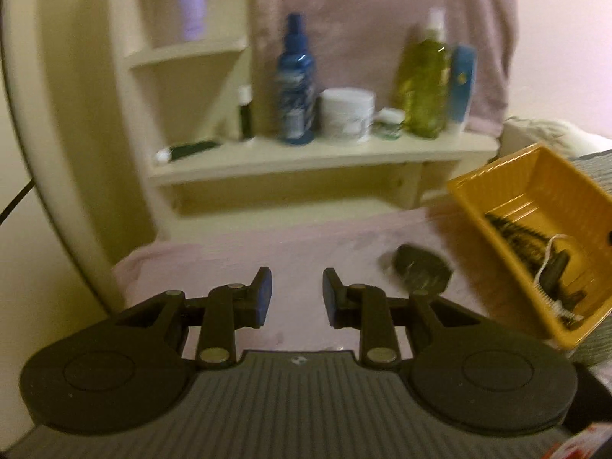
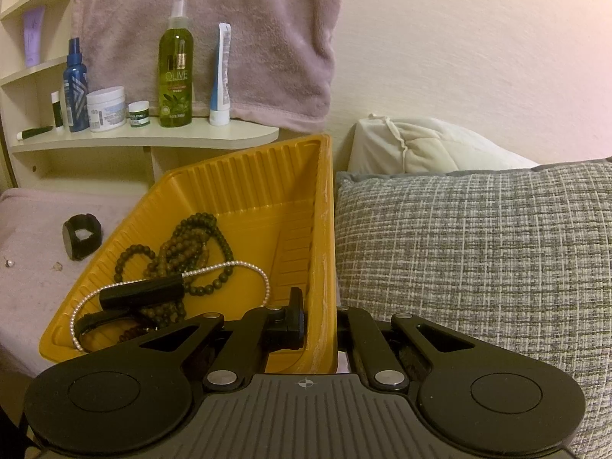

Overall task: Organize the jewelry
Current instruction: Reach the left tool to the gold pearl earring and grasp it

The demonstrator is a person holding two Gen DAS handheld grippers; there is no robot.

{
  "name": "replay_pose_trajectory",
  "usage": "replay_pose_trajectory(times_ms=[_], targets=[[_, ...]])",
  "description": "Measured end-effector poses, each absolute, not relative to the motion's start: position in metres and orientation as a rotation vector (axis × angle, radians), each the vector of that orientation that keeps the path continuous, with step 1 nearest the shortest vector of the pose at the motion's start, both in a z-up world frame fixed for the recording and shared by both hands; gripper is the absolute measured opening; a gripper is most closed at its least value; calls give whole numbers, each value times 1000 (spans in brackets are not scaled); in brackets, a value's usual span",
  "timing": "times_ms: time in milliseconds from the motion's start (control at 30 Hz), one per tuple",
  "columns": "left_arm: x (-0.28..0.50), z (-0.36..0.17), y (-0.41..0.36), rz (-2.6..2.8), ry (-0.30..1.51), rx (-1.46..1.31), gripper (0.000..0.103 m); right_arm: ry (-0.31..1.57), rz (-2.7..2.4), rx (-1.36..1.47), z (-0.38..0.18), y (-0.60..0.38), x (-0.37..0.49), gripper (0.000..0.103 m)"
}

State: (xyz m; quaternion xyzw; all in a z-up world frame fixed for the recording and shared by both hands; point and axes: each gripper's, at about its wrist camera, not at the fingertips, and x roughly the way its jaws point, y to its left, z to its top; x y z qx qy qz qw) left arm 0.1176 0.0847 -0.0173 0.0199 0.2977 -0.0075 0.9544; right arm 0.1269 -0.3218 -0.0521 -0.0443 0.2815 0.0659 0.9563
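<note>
tray (image 2: 244, 176): yellow, ribbed
beads (image 2: 191, 237): dark green, brown
pearls (image 2: 229, 266): white
cushion (image 2: 478, 248): grey weave
towel (image 2: 229, 38): pink
watch (image 2: 82, 235): black

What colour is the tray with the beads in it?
Yellow-orange tray, clearest in the right wrist view.

We see the left gripper (image 1: 297, 292) tilted downward with its two fingers (image 1: 262, 294) standing a little apart, nothing between them and the blue pads facing each other across a clear gap. Our right gripper (image 2: 319, 325) also slopes downward, and its fingers are pressed together on the side wall of the yellow tray (image 2: 325, 229), one finger (image 2: 292, 319) inside the wall and the other hidden outside it.
</note>
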Motion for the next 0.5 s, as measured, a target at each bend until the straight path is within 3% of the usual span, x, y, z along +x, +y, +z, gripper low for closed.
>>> replay_pose_trajectory(times_ms=[500], targets=[[117,-76,58,-7,669,24,25,579,131,-104,-56,-324,129,4]])
